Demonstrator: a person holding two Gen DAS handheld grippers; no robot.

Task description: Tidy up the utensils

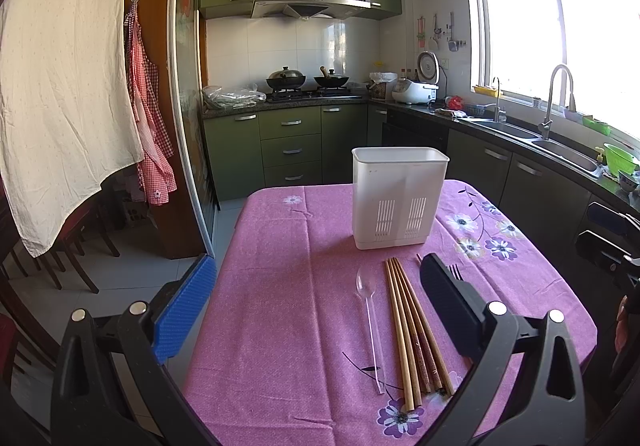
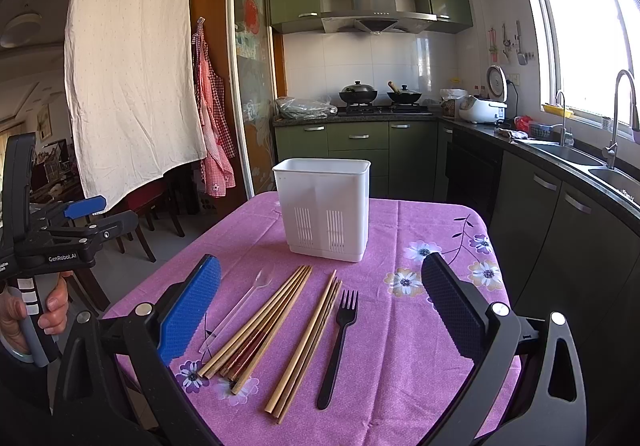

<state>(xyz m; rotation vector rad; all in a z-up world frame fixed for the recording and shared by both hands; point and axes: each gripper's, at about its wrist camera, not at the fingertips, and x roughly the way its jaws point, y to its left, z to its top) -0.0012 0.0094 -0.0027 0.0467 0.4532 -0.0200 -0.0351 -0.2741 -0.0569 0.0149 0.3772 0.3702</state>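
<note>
Chopsticks (image 2: 256,326) lie loose in two fans near the front edge of the desk (image 2: 420,386), a larger bundle toward the left and a smaller set (image 2: 308,346) beside a black fork (image 2: 338,342). A clear plastic spoon (image 2: 240,310) rests just left of the larger bundle. The white slotted caddy (image 2: 326,206) stands upright farther back, toward the middle of the desk, and looks empty so far as the views show.

The left hand-held gripper (image 1: 316,302) hovers released above the spoon and chopsticks, holding nothing. The right hand-held gripper (image 2: 320,310) is likewise spread wide and empty over the utensils.

Slim, smooth wooden sticks packed side by side could roll or scatter if one jaw nudges the bundle, and a pinch might lift several at once or only one end. The spoon is thin, glossy and nearly see-through, so it would likely be easy to misjudge and could skid on the cloth. The pink floral tablecloth (image 2: 440,246) is soft and creased; a dragging pad could bunch it and shift everything. The caddy seems light plastic with a tall narrow body, so a stick pushed against its rim may tip it.
</note>
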